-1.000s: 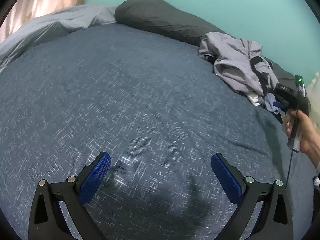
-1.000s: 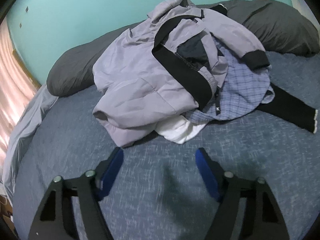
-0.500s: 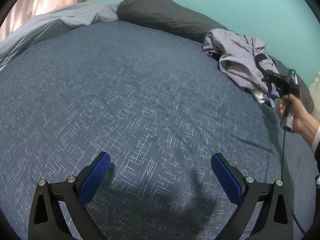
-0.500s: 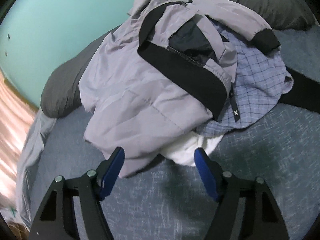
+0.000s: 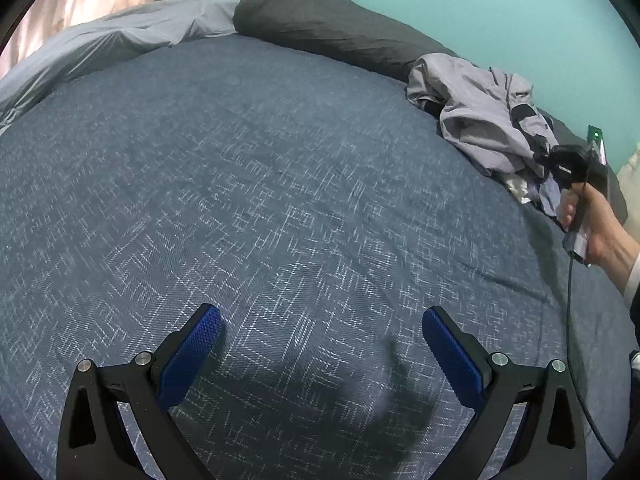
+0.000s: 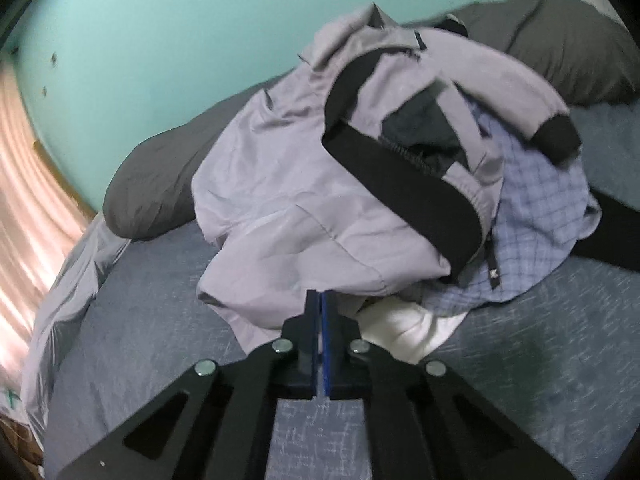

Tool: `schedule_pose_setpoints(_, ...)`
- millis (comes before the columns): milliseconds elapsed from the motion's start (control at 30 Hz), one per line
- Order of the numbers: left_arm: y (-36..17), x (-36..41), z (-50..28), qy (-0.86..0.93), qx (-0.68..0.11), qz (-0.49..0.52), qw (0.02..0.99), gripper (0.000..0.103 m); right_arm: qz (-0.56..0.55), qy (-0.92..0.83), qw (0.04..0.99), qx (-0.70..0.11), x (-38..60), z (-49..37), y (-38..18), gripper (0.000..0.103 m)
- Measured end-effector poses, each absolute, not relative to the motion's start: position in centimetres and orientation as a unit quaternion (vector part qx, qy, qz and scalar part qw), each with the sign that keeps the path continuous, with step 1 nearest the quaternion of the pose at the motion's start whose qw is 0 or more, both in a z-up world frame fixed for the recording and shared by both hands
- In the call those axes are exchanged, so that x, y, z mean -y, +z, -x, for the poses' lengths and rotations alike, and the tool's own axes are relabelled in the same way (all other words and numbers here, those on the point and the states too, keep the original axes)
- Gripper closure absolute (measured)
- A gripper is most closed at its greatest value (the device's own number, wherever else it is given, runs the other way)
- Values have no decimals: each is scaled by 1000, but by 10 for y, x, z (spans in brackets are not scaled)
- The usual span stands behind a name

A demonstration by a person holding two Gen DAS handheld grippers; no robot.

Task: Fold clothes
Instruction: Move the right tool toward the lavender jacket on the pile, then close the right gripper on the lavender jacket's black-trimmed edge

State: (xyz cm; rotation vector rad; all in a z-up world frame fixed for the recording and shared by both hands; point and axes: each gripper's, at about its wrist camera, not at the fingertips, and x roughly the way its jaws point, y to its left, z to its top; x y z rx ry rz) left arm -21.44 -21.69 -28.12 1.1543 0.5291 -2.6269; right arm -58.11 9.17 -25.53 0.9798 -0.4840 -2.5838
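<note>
My right tool (image 6: 320,300) has its blue pads pressed together at the near edge of the grey jacket (image 6: 304,208); whether any cloth is pinched between them I cannot tell. The jacket tops a pile with a checked shirt (image 6: 536,216) and a white garment (image 6: 404,328), against the dark pillow (image 5: 328,24) on the bed (image 5: 240,184). My left tool (image 5: 320,344) gapes wide over bare blue cover.

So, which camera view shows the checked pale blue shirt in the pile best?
The right wrist view: the checked pale blue shirt spreads out beneath the grey jacket with black bands, its pattern clear. In the left wrist view only a small blue scrap shows, far off.
</note>
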Motion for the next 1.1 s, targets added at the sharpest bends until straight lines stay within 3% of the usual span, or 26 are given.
schedule_pose_setpoints(467, -272, 207, 213, -898, -181, -388, 103, 0, -297, -913, 236, 148, -138, 464, -200, 103)
schedule_pose_setpoints(667, -264, 200, 210, -903, -179, -379, 94, 0, -338, -896, 262, 116, -153, 390, -202, 103)
schedule_pose_setpoints(867, -261, 199, 207, -906, -176, -374, 90, 0, -404, -880, 237, 82, -170, 361, -230, 102)
schedule_pose_setpoints(1100, -264, 198, 206, -906, -173, -377, 89, 0, -420, -891, 166, 53, -190, 386, -239, 97)
